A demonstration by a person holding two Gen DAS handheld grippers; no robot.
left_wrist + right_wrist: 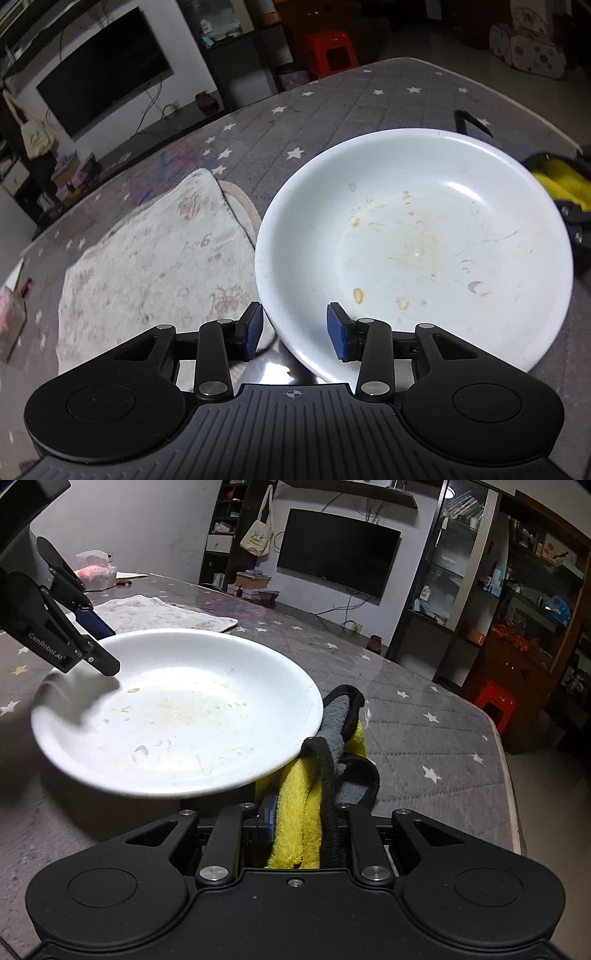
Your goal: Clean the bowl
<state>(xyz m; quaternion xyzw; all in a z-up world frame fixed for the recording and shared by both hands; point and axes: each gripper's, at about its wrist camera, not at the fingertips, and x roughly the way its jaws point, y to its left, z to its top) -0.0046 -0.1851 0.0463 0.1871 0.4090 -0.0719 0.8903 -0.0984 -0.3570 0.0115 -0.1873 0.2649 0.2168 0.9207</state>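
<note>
A table [424, 738] under a grey star-printed quilted cover is carrying everything here, with a pale patterned cloth [147, 258] lying flat on it to the left of the work. The white bowl [406, 236], wide and shallow, is sitting tilted near the table's middle, its far rim raised in the right wrist view and its inside showing dried yellowish specks and a faint smear across the centre. The left gripper [295, 328] is straddling the bowl's near rim, one blue pad inside and one outside; the jaws are standing apart with a gap on each side, so they are not pressing on the rim in this view, and whether they bear any of the bowl's weight I cannot tell. The right gripper [299, 834] is squeezing a yellow and grey cleaning cloth [295, 812] with black edging, bunched up just under the bowl's opposite rim.

The step in hand looks like bringing the cloth up into the bowl to wipe. To do it well, the left jaws probably need to be pinching the rim firmly first, since a wiping push could slide or tip the dish. The cloth should be sweeping over the central smear, then working out to the specks near the rim.
</note>
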